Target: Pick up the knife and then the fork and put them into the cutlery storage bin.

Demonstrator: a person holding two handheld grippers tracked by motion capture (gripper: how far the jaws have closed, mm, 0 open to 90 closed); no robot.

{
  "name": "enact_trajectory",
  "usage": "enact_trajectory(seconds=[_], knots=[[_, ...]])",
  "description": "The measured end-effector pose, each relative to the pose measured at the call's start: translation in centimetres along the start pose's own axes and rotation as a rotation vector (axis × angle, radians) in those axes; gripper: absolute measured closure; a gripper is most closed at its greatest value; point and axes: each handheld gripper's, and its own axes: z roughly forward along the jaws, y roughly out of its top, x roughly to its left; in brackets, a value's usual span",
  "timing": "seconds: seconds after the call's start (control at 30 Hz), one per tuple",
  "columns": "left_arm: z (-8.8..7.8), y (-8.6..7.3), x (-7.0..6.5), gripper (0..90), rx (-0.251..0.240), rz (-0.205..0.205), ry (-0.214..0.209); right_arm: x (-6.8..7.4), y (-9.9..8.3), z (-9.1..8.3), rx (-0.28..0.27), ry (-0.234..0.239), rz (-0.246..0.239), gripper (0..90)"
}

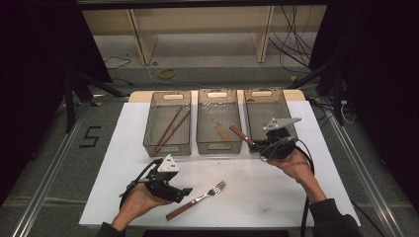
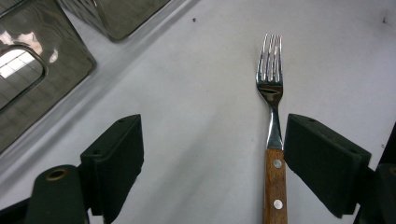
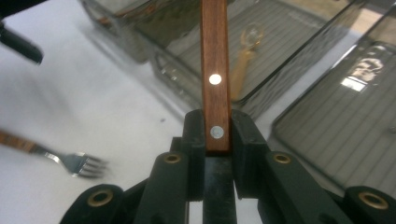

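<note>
Just in front of the right basket, the right gripper pinches a wooden handle by its riveted end. Nearer the person than that basket, the left gripper stands spread around the fork lying on the white table, pads off it

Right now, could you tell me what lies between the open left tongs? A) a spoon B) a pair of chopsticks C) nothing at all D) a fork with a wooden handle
D: in the left gripper view the fork lies flat on the table between the left tongs, close to one jaw, which stand apart from it.
</note>
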Motion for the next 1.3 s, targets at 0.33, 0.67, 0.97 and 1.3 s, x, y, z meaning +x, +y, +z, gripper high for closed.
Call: enact_trajectory(seconds=[0.33,0.67,0.97,1.3], knots=[[-0.1,-0.8,0.0,19.5,-0.007,-0.018,0.003,-3.5,2.5,0.3,-0.007,-0.107,0.094,78.2],[-0.2,-1.3,0.0,19.6,0.0,-0.022,0.004,-6.2,4.0,1.8,0.012,-0.196,0.174,78.1],[-0.2,-1.6,-0.1,19.6,0.005,-0.026,0.004,-8.1,4.8,3.2,0.018,-0.242,0.243,78.1],[-0.1,-1.9,-0.2,19.6,0.027,-0.03,-0.013,-9.5,4.7,4.6,0.041,-0.273,0.3,77.9]])
